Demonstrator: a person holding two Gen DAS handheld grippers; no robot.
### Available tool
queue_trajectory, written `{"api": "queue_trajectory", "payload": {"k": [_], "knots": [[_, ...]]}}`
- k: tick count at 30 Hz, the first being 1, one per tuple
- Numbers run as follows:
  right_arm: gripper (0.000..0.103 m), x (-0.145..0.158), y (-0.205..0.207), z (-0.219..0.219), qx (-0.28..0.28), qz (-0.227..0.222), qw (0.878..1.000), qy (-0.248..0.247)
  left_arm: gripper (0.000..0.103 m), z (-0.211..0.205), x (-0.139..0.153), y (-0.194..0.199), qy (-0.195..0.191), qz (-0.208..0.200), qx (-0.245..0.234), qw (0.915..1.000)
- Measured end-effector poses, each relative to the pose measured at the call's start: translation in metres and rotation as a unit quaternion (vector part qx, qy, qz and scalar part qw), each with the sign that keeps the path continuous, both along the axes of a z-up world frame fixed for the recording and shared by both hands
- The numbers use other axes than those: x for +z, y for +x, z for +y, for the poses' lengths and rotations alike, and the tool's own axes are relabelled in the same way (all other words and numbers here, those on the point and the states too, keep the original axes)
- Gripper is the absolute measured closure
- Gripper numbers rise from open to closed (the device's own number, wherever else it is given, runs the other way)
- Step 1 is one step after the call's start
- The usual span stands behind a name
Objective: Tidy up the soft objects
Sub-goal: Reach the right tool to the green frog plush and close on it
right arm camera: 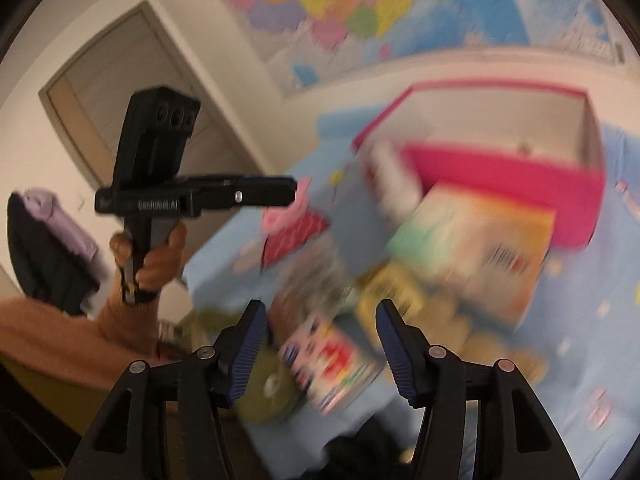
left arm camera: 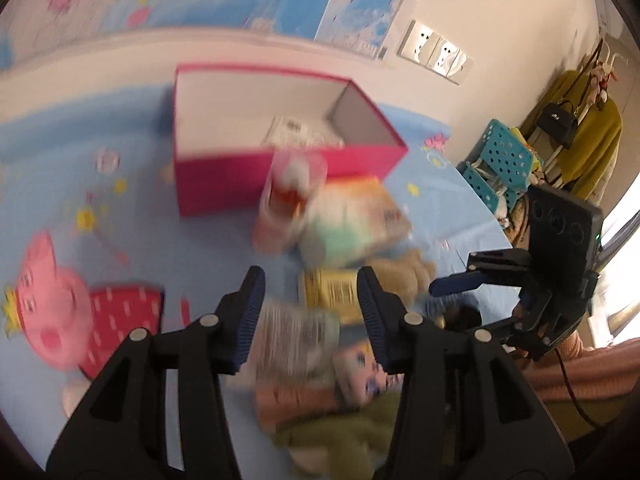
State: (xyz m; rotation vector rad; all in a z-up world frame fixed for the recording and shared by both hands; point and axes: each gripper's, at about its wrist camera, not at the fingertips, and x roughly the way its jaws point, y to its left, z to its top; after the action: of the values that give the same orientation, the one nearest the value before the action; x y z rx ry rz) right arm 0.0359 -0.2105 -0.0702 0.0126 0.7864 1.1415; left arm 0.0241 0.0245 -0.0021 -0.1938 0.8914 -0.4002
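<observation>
here left gripper [left arm camera: 310, 312] and right gripper [right arm camera: 320, 344] jaws wide, empty, over soft-object pile [left arm camera: 344, 216] (blurred).

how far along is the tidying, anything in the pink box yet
Barely started. The pink box holds only one whitish item, too blurred to identify. Nothing is in hand: the left gripper and right gripper are both open and empty. The pile of soft packs and plush toys remains on the bed.

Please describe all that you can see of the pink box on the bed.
The pink box is rectangular, open at the top with no lid in view, with bright pink outer walls and pale grey-white inner walls; it looks like stiff cardboard. It stands upright on the blue cartoon sheet, near the wall. Something white and printed lies inside. A blurred pink and white packet stands against its front wall.
</observation>
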Motion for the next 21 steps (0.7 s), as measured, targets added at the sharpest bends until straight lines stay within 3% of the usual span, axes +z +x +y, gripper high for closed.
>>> {"api": "queue_trajectory", "payload": {"k": [7,15,16,18,21], "knots": [[0.044,-0.047,-0.042,0.023,0.048,0.074,0.996,-0.032,0.053,0.016,-0.030,-0.050,-0.045,0.012,0.004,0.9989],[0.037,-0.060,-0.049,0.054,0.041,0.059,0.996,-0.046,0.050,0.024,-0.036,-0.086,-0.059,0.002,-0.002,0.9982],[0.038,-0.059,-0.048,0.057,0.037,0.055,0.997,-0.046,0.049,0.025,-0.036,-0.088,-0.059,0.001,-0.005,0.9982],[0.051,-0.061,-0.049,0.055,0.028,0.053,0.997,-0.045,0.049,0.025,-0.036,-0.092,-0.061,0.000,-0.008,0.9981],[0.053,-0.060,-0.043,0.059,0.019,0.059,0.997,-0.035,0.049,0.024,-0.039,-0.097,-0.066,0.000,-0.015,0.9977]]}}
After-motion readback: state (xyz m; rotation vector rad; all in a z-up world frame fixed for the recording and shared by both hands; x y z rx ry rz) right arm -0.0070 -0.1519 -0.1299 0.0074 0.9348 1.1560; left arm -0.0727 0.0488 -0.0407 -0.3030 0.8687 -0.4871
